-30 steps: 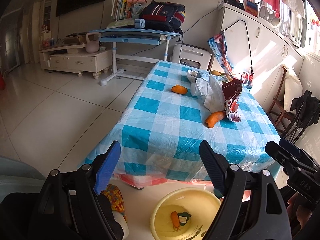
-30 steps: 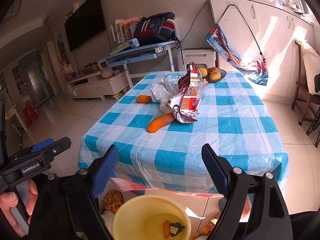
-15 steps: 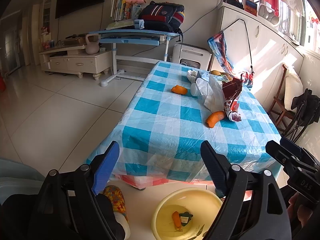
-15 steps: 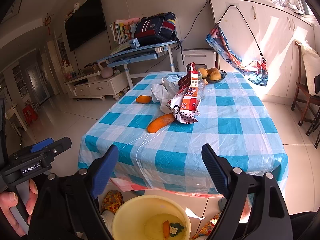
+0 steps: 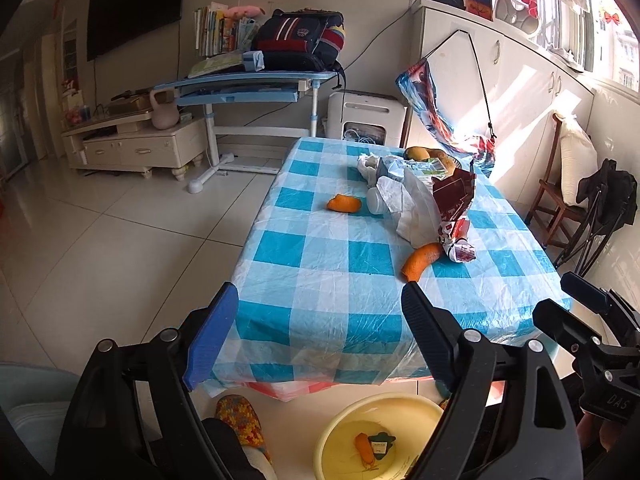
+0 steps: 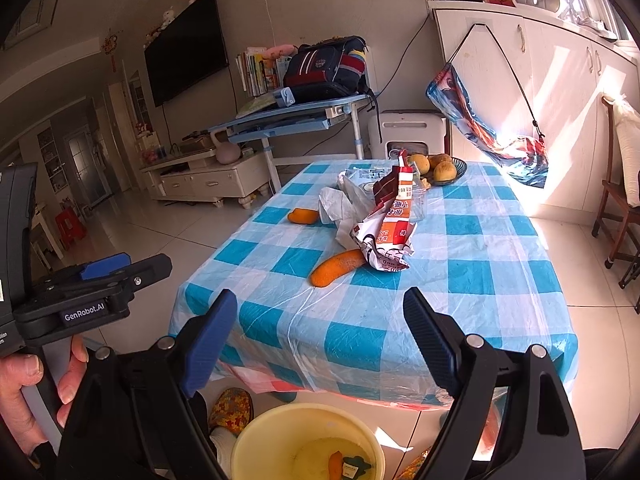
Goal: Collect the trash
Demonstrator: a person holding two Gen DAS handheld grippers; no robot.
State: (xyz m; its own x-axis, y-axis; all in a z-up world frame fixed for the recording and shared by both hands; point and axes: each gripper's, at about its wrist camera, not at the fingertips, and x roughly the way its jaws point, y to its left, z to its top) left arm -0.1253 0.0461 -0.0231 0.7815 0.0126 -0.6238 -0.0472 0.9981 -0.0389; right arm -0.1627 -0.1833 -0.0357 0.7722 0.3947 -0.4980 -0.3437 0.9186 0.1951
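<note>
2 grippers hang wide apart and hold nothing: my left gripper [image 5: 316, 320] and right gripper [image 6: 320, 320]. On my blue-checked plastic tablecloth [image 6: 472, 276] lie a long orange peel [image 6: 338, 267] touching a crumpled red-and-white snack bag [image 6: 390, 228]. Below sits a yellow plastic basin [image 5: 340, 436].

We count two orange peels [image 6: 337, 267] [image 6: 303, 216], one snack bag [image 6: 390, 229], one white bag [image 6: 340, 208], one yellow tub [image 6: 256, 436], two claws [image 5: 316, 334] [image 6: 320, 340].
</note>
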